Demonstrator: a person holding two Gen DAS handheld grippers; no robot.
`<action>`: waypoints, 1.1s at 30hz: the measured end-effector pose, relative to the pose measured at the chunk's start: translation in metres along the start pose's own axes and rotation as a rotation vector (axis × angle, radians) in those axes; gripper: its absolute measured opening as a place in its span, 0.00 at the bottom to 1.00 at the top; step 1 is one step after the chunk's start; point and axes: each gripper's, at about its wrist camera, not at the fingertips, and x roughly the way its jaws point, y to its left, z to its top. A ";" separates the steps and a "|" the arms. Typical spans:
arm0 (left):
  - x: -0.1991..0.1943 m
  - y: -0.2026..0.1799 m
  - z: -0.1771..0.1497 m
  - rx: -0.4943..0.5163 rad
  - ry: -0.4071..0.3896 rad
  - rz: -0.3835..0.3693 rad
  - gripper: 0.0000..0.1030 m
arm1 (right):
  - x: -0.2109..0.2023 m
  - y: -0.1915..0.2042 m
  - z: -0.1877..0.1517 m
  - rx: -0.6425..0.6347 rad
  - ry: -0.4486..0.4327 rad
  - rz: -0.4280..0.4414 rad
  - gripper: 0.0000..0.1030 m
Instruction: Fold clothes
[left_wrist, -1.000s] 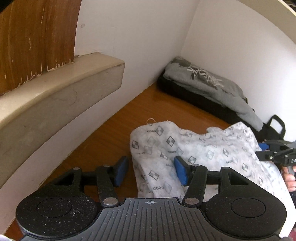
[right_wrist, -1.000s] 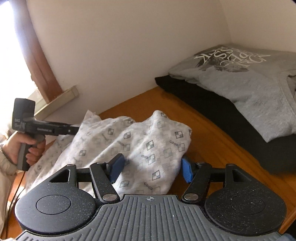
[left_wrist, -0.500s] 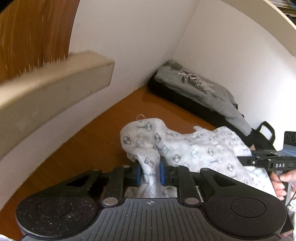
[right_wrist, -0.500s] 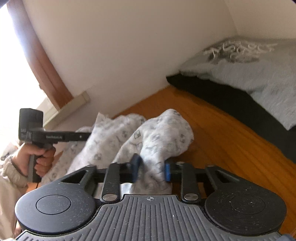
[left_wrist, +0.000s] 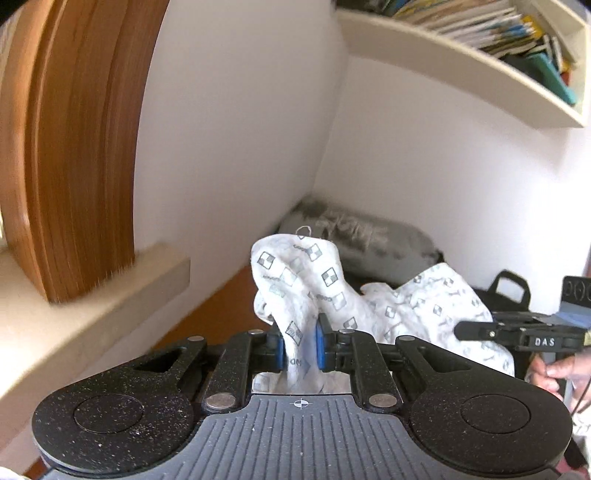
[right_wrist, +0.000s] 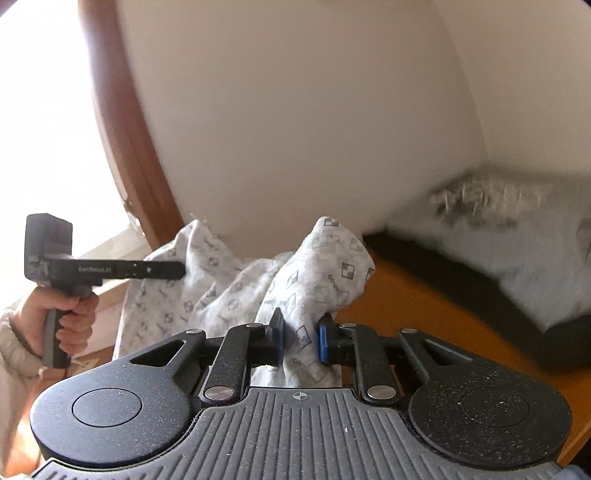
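Note:
A white garment with a grey check print (left_wrist: 306, 273) hangs lifted above the wooden table (right_wrist: 424, 332). My left gripper (left_wrist: 300, 347) is shut on one bunched corner of it, the blue pads (left_wrist: 279, 349) pressing the cloth. In the right wrist view the same garment (right_wrist: 321, 266) is pinched by my right gripper (right_wrist: 300, 339), whose jaws are still closing on the fabric between them. The cloth sags between the two grippers. Each view shows the other gripper's black body (left_wrist: 535, 338) (right_wrist: 110, 271) held by a hand (right_wrist: 62, 314).
A folded grey T-shirt (right_wrist: 517, 251) lies on a black garment (right_wrist: 424, 258) in the table's far corner against white walls. A stone window ledge (left_wrist: 92, 306) and wooden frame (left_wrist: 74, 147) stand at left. A shelf with books (left_wrist: 480, 55) hangs overhead. A black bag (left_wrist: 509, 291) sits at right.
Both grippers went from open around the flat garment to shut on its corners, then rose and lifted the cloth off the table. Both views tilted upward.

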 end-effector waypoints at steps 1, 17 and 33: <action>-0.005 -0.004 0.005 0.005 -0.023 -0.004 0.16 | -0.006 0.003 0.004 -0.017 -0.021 0.000 0.17; 0.110 -0.068 0.207 0.151 -0.224 -0.035 0.15 | -0.043 -0.083 0.142 -0.075 -0.363 -0.097 0.16; 0.413 -0.084 0.203 0.295 0.036 0.169 0.37 | 0.073 -0.310 0.157 -0.034 -0.077 -0.431 0.56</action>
